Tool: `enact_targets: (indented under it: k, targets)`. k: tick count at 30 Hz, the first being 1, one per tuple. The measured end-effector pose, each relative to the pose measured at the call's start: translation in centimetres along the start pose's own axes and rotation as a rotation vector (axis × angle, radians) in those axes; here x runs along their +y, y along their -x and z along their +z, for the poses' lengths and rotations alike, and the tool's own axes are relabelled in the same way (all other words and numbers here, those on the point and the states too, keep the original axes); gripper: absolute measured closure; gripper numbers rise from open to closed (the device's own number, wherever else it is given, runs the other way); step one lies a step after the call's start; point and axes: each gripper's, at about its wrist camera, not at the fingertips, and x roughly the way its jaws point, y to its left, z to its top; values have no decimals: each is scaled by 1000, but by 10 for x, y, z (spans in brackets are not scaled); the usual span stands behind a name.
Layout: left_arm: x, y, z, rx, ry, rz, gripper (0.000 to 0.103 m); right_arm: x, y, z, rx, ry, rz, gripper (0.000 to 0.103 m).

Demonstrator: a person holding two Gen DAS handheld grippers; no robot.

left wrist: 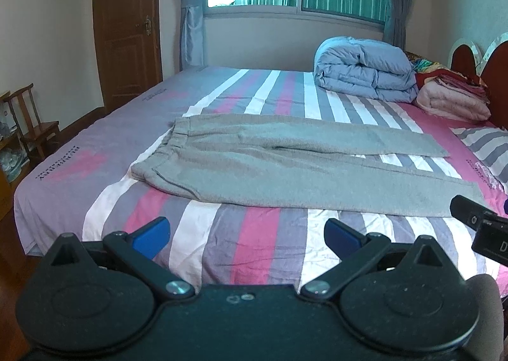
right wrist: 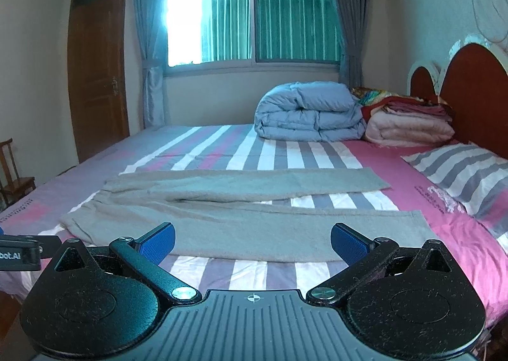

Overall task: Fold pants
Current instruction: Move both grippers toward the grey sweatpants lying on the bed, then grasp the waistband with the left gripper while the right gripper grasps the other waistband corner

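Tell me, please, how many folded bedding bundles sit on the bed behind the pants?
3 visible: a blue quilt near the window, a pink quilt beside it toward the headboard, and a stack of red and colourful blankets atop and behind the pink one. More may be hidden behind.

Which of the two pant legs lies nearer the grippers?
The near leg of the grey pants, running along the bed's front edge just beyond the right hand-held gripper. The far leg lies behind it, towards the window, splayed apart at the cuffs.

Pants [left wrist: 279, 160] flat across bed [left wrist: 260, 243], waistband left, legs right; quilt [left wrist: 365, 71] behind, pillow [right wrist: 466, 176] far right.
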Motion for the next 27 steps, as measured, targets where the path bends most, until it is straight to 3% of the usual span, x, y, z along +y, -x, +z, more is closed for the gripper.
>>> enact_targets:
  k: [15,27]
  targets:
    - [2,-49,-4,119,-37,74,6,-23,-35,-27,105,-66,8,0]
    - [-1,-107,34,171,-76,115,6,-38,-86,-14,169,-107,34,0]
